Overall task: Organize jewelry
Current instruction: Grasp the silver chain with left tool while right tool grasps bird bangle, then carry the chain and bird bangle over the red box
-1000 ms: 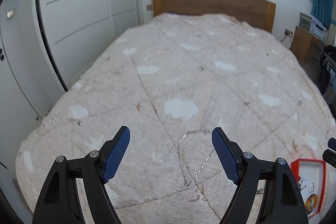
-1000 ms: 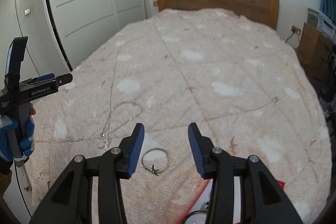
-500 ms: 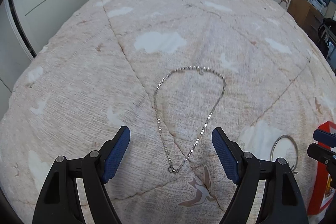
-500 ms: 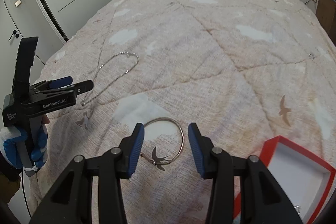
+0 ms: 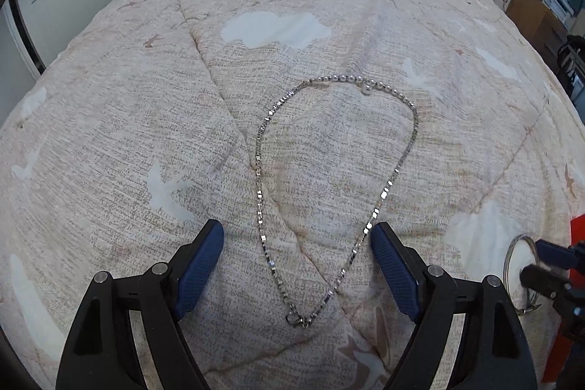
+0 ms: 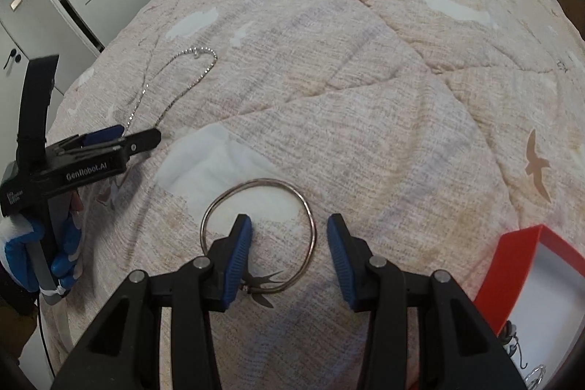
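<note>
Pickup step: left gripper (image 5: 297,249), jaws wide, straddles the silver chain necklace (image 5: 331,192) at 12 o'clock; right gripper (image 6: 289,242), jaws parted, straddles the thin silver bangle's (image 6: 312,225) rim; next, close gently

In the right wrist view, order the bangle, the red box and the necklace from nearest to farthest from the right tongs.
1. Bangle: directly at the right tongs, one finger inside its ring.
2. Red box: lower right.
3. Necklace: far upper left, by the left tongs.
</note>
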